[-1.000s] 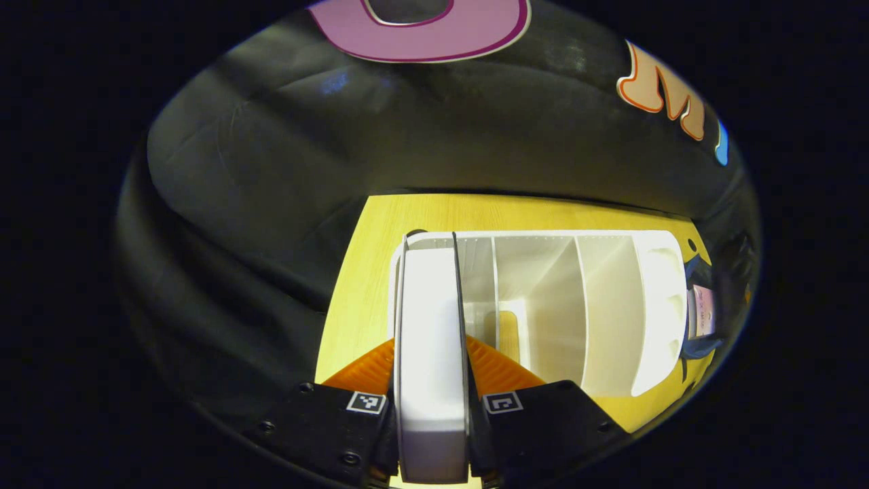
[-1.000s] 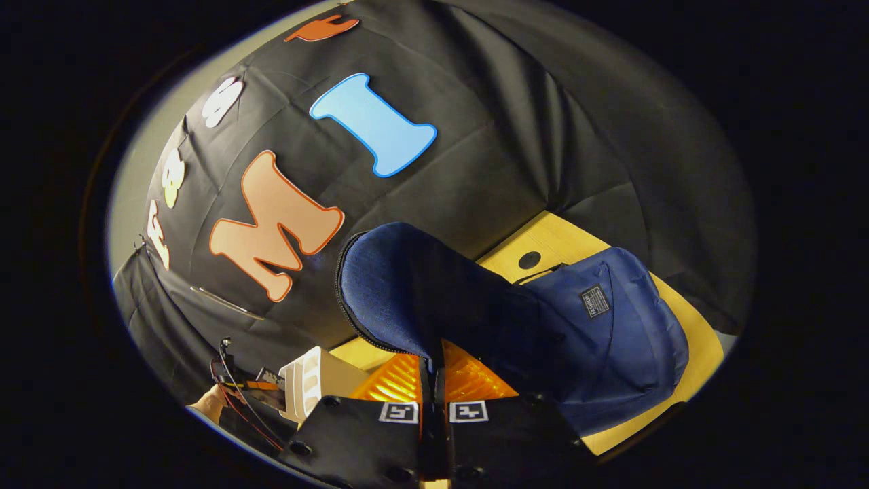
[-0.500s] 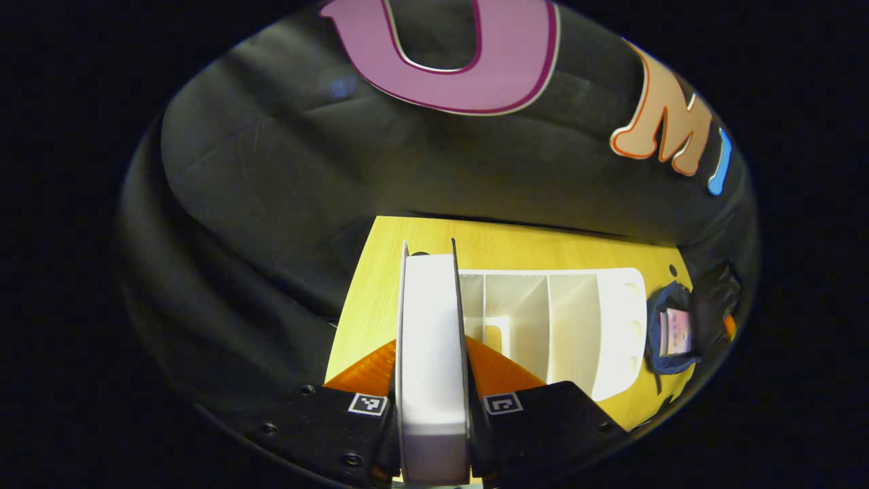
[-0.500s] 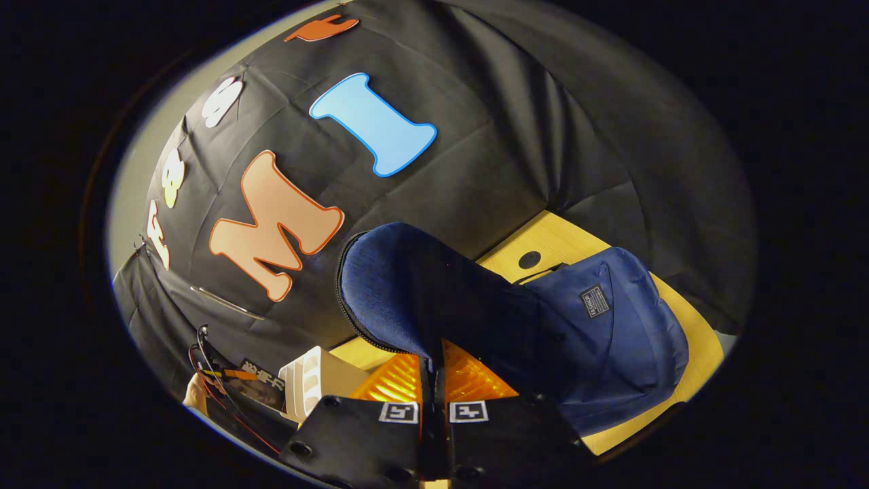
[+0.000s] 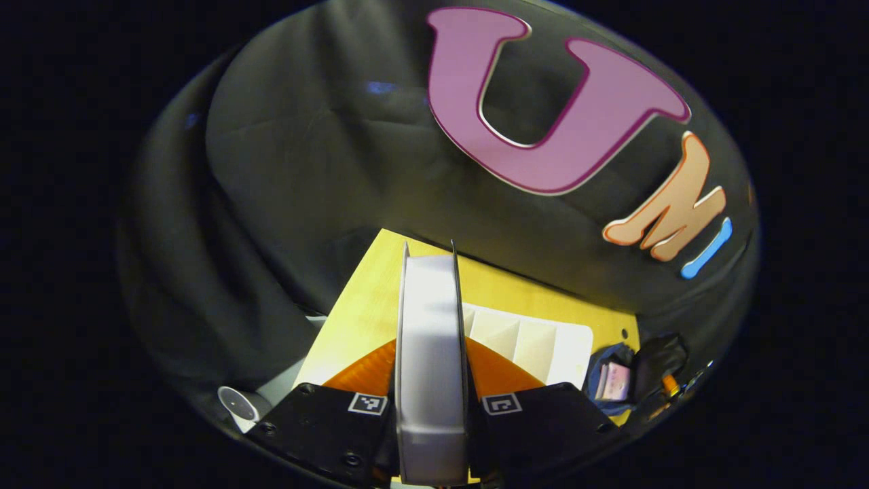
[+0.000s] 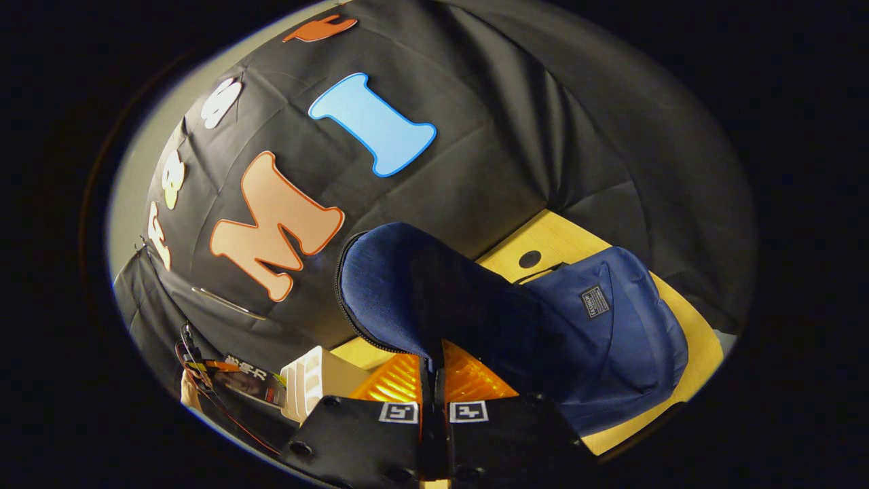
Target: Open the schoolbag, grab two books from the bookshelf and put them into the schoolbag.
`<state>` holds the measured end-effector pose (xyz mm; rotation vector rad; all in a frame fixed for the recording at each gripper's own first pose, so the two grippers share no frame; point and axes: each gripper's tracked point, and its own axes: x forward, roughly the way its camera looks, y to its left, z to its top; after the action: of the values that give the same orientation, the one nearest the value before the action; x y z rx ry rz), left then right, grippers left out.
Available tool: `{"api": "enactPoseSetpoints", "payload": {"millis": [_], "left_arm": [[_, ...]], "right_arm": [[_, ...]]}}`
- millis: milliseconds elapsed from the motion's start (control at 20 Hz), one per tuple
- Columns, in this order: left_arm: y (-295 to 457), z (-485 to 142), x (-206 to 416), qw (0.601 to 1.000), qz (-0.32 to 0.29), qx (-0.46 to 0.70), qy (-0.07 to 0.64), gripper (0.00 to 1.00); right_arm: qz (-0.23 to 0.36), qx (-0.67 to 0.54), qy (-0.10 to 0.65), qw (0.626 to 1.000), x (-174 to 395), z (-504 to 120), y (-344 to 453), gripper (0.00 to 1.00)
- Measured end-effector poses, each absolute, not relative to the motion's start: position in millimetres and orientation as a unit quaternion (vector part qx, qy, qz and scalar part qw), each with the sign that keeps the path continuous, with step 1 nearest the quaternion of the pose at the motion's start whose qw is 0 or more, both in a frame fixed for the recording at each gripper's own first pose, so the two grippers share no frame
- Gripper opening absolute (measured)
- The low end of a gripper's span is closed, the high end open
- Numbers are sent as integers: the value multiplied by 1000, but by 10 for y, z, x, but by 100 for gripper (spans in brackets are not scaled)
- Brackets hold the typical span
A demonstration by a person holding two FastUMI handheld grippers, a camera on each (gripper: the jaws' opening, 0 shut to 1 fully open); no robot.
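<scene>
My left gripper (image 5: 431, 348) is shut on a thick book (image 5: 430, 305), whose white page edge faces me; it hangs above the left end of the white bookshelf (image 5: 536, 339). Past the shelf's right end lies the blue schoolbag (image 5: 599, 382), with a pink book (image 5: 615, 382) in its mouth. In the right gripper view my right gripper (image 6: 434, 363) is shut on the schoolbag's opened flap (image 6: 394, 292) and holds it upright. The bag's body (image 6: 611, 339) lies on the table to the right. The held book (image 6: 251, 384) shows at the lower left beside the bookshelf (image 6: 309, 380).
The wooden table (image 5: 360, 319) ends at the black cloth wall behind the shelf. A small white cylinder (image 5: 237, 406) sits off the table's left edge. A round hole (image 6: 529, 259) is in the tabletop behind the bag. A gloved hand (image 5: 655, 356) holds the far gripper.
My left gripper has risen and drawn back with the book, which is now out of the shelf; the shelf looks smaller and lower. The right gripper and the flap have not moved.
</scene>
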<state>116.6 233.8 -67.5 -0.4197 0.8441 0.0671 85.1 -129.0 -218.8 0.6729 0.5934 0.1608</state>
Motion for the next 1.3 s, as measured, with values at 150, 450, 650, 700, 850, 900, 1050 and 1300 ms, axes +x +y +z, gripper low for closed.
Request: {"api": "enactPoseSetpoints", "payload": {"millis": [150,450,650,700,850,900,1050,1300], "left_arm": [[2258,-651,1189,885,20,-251,391,36],[1972,-553,1169,857,-23,-366,361,36],[1596,-512,1239,826,-52,-440,348,36],[1511,-501,1250,820,-57,-452,345,36],[1240,-495,1301,812,-72,-465,344,36],[1133,-513,1339,811,-77,-468,344,36],[775,-514,1386,803,-96,-475,346,36],[58,-714,1357,782,-131,-486,367,36]], "right_arm": [[81,320,290,898,857,-2187,-1285,4],[89,313,297,898,874,-2182,-1267,3],[94,312,299,897,877,-2180,-1262,3],[96,313,299,896,882,-2180,-1263,3],[99,314,299,896,883,-2174,-1265,3],[101,315,298,896,889,-2173,-1268,3],[105,318,297,894,889,-2167,-1267,4],[111,322,295,893,886,-2163,-1278,4]]}}
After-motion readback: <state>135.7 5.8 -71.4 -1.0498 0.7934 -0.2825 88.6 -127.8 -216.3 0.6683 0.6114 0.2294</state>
